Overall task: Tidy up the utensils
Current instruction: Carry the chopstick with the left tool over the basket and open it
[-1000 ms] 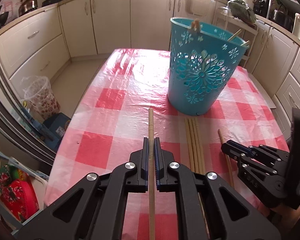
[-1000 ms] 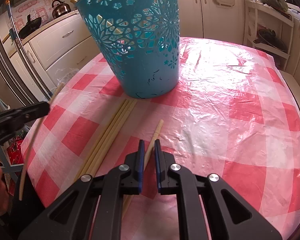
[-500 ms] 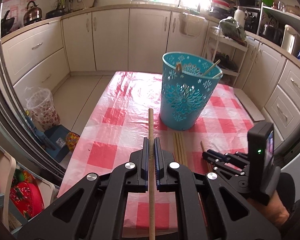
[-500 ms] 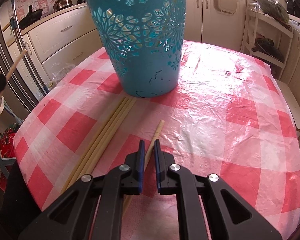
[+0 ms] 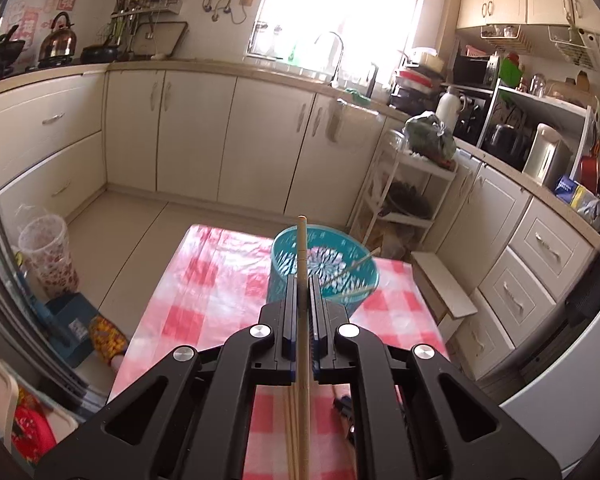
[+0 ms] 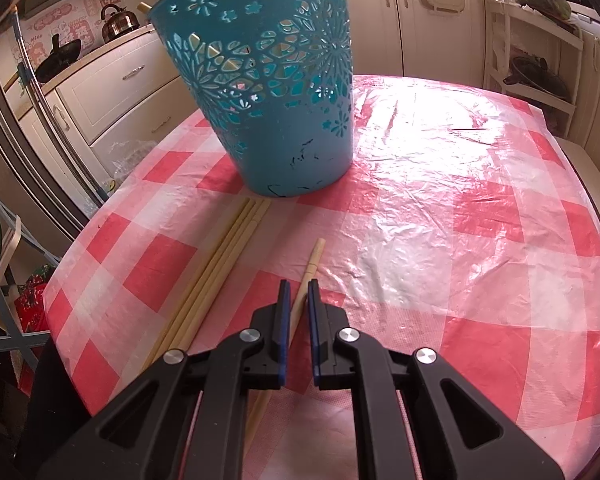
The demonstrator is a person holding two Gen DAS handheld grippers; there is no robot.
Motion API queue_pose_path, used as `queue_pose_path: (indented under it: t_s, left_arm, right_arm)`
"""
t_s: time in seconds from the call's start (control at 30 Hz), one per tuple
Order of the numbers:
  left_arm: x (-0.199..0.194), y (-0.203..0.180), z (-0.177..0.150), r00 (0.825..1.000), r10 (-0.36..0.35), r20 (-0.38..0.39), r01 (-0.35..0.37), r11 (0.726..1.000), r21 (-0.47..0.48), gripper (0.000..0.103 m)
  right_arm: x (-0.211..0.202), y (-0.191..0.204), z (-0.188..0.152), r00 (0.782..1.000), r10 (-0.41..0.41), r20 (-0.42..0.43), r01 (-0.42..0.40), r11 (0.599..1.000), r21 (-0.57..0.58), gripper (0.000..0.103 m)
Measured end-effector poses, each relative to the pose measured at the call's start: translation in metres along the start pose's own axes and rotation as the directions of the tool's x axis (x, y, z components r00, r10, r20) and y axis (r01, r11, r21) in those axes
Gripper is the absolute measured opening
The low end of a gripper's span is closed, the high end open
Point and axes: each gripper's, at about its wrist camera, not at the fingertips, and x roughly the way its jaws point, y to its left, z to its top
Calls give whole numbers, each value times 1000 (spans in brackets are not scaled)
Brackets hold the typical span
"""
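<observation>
My left gripper (image 5: pixel 302 280) is shut on a pale wooden chopstick (image 5: pixel 301 248), held high above the table. The stick's far tip lines up over the rim of the teal cut-out basket (image 5: pixel 340 264), which holds a few chopsticks (image 5: pixel 354 267). In the right wrist view the basket (image 6: pixel 276 100) stands close ahead on the red-and-white checked tablecloth (image 6: pixel 460 220). My right gripper (image 6: pixel 299 286) sits low on the cloth, shut on a single chopstick (image 6: pixel 314 258) that lies slanted between its pads. A bundle of several chopsticks (image 6: pixel 220 264) lies to its left, pointing at the basket's foot.
A white shelf cart (image 5: pixel 412 184) stands past the table's far right corner. A bin with a clear bag (image 5: pixel 46 248) stands on the floor to the left. A chair (image 6: pixel 4 260) stands beside the table's left edge. Kitchen cabinets ring the room.
My left gripper has risen and tilted up with its chopstick, so the basket now sits lower and farther in its view. The right gripper has stayed over its chopstick.
</observation>
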Motion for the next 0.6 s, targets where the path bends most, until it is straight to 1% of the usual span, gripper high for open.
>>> queue_pose_path:
  t_s: [0.1,0.27,0.47,0.6]
  left_arm:
    - [12,-6,14,1000,-16,18,16,1000,-8,5]
    - [35,-17,43,997,-33,77,34,999,-10,5]
    - [80,-23,73,988,-14,154,20,999,-40,5]
    - [111,-23,81,985,4,170,9,997,-75,5]
  right_arm:
    - [0,-2,0,1000,12,-1,-12,1000,0,9]
    - [0,-5,1,999,35,-5,-35,999,5,9]
    - [1,-11,2,998,69,-2,-69,997,34,9]
    - [1,-12,1,997,79,-3,-79,996,43,9]
